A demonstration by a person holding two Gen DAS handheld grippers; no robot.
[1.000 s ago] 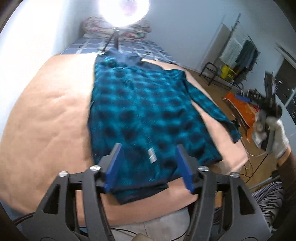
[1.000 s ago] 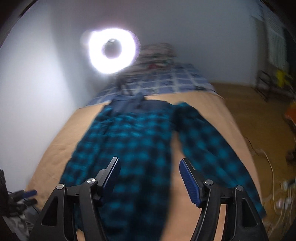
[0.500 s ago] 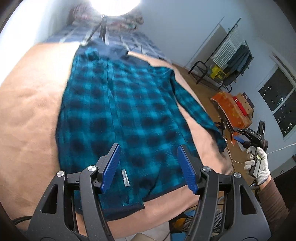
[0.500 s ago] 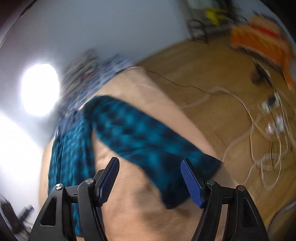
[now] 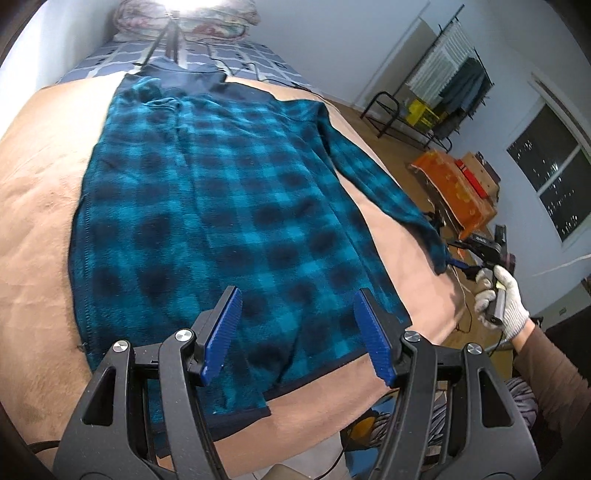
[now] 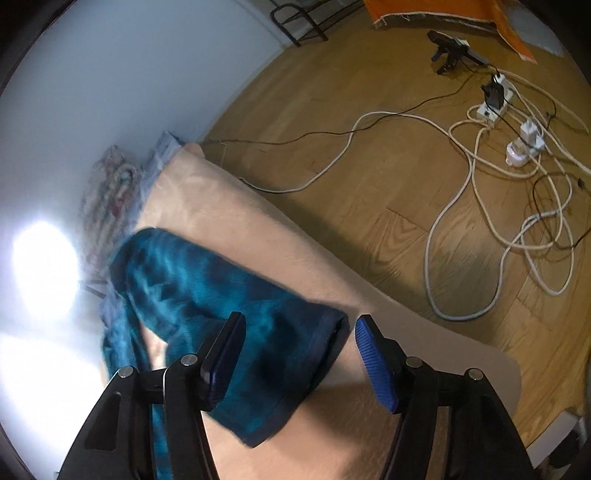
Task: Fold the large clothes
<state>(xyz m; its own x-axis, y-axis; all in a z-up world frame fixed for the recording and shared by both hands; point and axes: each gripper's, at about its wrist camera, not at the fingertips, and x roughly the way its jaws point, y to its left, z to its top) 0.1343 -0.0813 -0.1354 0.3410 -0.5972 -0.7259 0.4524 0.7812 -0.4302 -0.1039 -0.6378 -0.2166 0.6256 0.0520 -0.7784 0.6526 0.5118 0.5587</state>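
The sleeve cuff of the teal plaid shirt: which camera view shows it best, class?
The right wrist view: the cuff lies large and close before the right gripper, dark hem visible, though blurred. The left wrist view shows it small and far off at the bed's edge.

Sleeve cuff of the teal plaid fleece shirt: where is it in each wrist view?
Left wrist: sleeve cuff at far right, at the tan blanket's edge, just before the right claw.
Right wrist: cuff low centre, between the open claw's fingers, pads not touching.
Shared landmark: orange cloth on the floor.
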